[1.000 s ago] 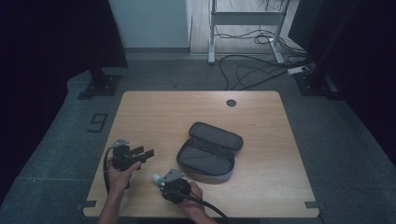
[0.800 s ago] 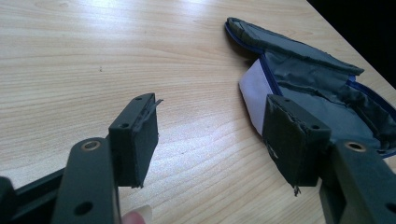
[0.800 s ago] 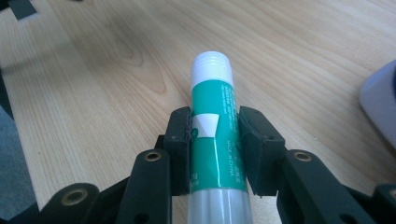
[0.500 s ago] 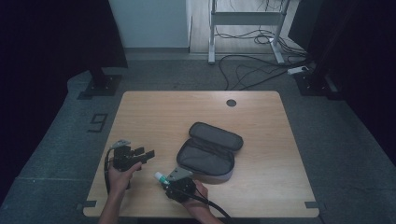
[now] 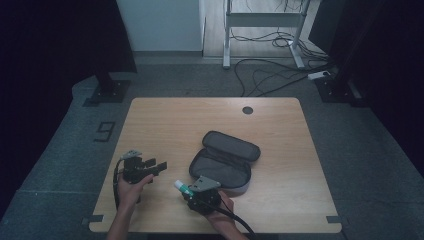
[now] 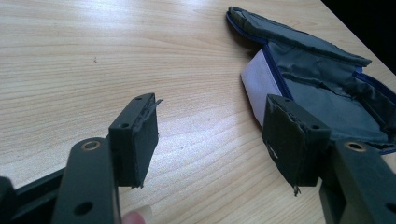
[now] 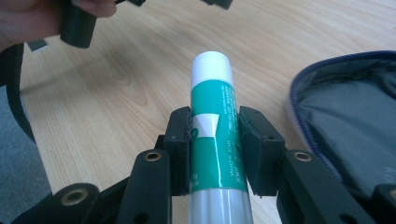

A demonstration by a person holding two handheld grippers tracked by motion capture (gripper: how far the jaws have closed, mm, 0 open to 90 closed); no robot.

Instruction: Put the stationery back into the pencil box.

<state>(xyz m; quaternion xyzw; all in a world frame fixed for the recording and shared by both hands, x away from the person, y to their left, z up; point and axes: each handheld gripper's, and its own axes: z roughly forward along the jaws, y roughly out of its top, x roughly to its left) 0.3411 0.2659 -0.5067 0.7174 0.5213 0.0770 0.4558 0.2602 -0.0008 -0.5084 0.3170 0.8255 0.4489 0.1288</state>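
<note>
On the left of the high view, the person's left hand (image 5: pixel 131 186) holds the left gripper (image 5: pixel 159 166) low over the wooden desk (image 5: pixel 210 120), near its front left corner, pointing toward the right. In the left gripper view its jaws stand released, wide apart, with bare wood grain between the two black pads (image 6: pixel 140 137) and nothing in them. A fingertip shows at the bottom edge of that view.

Just to the right, near the front edge of the desk, the right hand (image 5: pixel 220 212) holds the right gripper (image 5: pixel 186 189), which points left and slightly away from the person. Its jaws are clenched on a glue stick (image 7: pixel 214 126): the two pads press on either side of the green-and-white label, about the middle of the tube. The white ribbed cap points away from the hand and the silvery lower part runs back between the jaw arms. In the high view the glue stick (image 5: pixel 181 186) shows as a pale green tip sticking out of the gripper, above the desk, between the left gripper and the case.

Right of both grippers, about mid-desk, a grey zip pencil case (image 5: pixel 225 159) lies open, its lid flap folded back and its dark lining showing. The right gripper is just beside the case's near left edge. A small dark round hole (image 5: pixel 247 110) sits near the desk's far edge.
</note>
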